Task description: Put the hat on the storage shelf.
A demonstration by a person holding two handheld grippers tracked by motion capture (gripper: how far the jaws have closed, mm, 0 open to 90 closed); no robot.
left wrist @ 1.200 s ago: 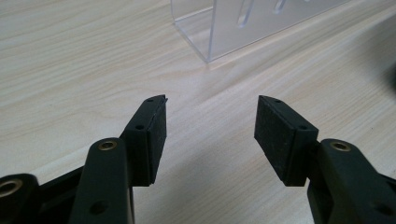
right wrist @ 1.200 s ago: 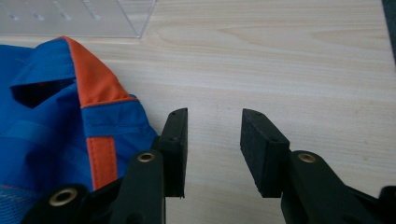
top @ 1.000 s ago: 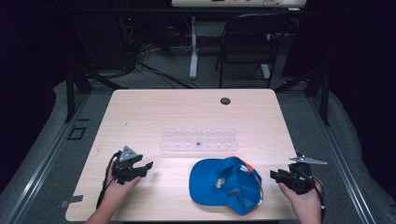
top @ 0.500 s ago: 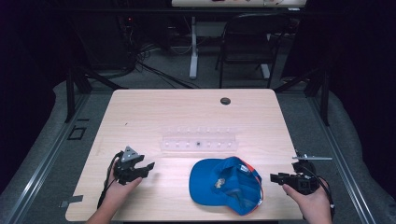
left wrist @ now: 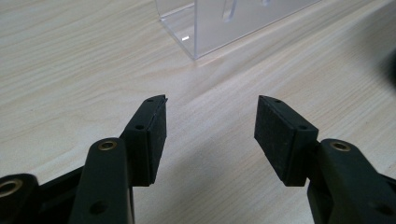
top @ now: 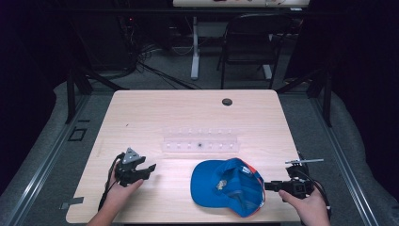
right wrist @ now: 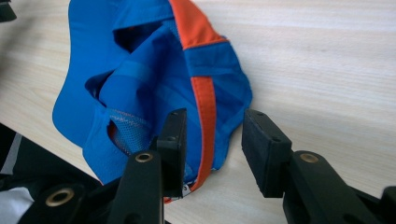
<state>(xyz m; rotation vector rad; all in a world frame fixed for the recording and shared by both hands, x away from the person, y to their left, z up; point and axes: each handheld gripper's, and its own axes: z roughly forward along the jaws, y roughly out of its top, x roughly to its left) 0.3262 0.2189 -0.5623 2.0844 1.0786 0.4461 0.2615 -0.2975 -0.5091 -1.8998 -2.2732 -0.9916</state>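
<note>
A blue cap (top: pixel 226 186) with orange trim lies upside down near the table's front edge, right of centre. My right gripper (top: pixel 267 186) points left at the cap's right rim. In the right gripper view the cap (right wrist: pixel 140 70) has its orange-trimmed edge between the jaws of the right gripper (right wrist: pixel 212 135). The jaws have just been closing and a gap still shows beside the right pad. My left gripper (top: pixel 151 170) rests open on the table at the front left, and between the jaws of the left gripper (left wrist: pixel 211 116) there is bare wood.
A clear plastic rack (top: pixel 200 141) lies across the middle of the table (top: pixel 155 113); its near corner (left wrist: pixel 224 23) is ahead of the left jaws. A small black disc (top: pixel 227 101) sits at the far edge. A chair (top: pixel 249 37) stands beyond.
The right hand has shifted slightly down and left, bringing its jaws to the cap's rim. The left hand and the cap have stayed where they were.
</note>
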